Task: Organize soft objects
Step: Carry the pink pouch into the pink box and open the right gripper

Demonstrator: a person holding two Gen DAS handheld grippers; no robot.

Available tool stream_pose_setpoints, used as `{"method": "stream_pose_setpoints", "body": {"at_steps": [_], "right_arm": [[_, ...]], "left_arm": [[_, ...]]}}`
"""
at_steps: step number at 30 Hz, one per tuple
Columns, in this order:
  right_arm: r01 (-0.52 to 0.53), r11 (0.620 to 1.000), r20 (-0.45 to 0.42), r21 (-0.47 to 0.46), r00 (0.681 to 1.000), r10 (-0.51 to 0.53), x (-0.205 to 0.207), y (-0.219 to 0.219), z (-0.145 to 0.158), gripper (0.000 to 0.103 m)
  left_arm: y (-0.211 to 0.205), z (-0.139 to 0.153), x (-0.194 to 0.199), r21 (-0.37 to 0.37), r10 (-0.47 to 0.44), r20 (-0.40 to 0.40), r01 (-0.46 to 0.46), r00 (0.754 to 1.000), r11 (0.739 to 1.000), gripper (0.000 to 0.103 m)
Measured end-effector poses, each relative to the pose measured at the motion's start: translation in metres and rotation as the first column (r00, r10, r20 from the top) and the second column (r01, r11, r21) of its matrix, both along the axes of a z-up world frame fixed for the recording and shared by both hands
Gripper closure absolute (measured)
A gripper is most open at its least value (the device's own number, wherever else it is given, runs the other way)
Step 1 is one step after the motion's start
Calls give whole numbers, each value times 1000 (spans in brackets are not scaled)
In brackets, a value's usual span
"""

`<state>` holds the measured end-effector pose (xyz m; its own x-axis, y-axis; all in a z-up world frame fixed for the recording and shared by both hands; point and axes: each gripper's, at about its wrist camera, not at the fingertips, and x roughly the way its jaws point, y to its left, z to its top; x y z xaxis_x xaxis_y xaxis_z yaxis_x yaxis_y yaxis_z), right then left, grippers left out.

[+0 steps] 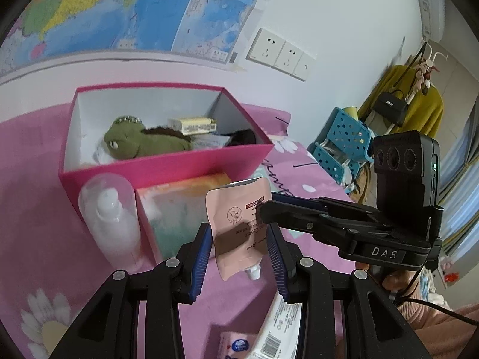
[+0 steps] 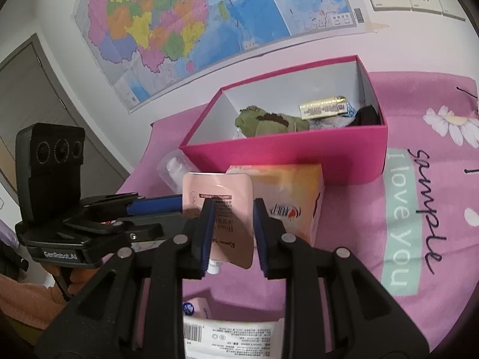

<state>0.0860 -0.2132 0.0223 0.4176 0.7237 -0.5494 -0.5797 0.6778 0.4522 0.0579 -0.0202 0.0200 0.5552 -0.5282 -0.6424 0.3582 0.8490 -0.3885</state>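
Two grippers, left gripper (image 1: pixel 238 257) and right gripper (image 2: pixel 230 236), clamp one pink pouch (image 1: pixel 239 218)

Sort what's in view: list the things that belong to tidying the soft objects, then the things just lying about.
Belongs to the job:
- pink pouch, gripped by both the left hand-held gripper and the right hand-held gripper
- pink box
- green plush toy inside it
- tissue pack

Lying about:
- pump bottle
- wall map
- sockets

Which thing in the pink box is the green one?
The plush toy, lying at the left of the pink box. The packet beside it is yellowish and the item at the right is black.
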Motion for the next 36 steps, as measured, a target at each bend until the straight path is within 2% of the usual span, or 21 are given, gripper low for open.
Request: {"method": "stream_pose_setpoints", "body": {"at_steps": [9, 18, 25, 36], "right_arm": [[2, 1000, 43, 24, 999, -3, 21, 9, 20, 74], [-2, 999, 83, 39, 997, -1, 45, 24, 38, 74], [-15, 999, 95, 46, 995, 10, 60, 38, 48, 74], [-30, 998, 116, 59, 993, 23, 80, 63, 60, 74]], "left_arm": [[6, 23, 18, 35, 15, 60, -17, 998, 999, 66], [19, 41, 40, 44, 46, 88, -50, 995, 998, 66], [29, 55, 53, 81, 68, 122, -78, 990, 994, 66], [50, 62, 71, 103, 131, 138, -146, 982, 984, 66]]}}
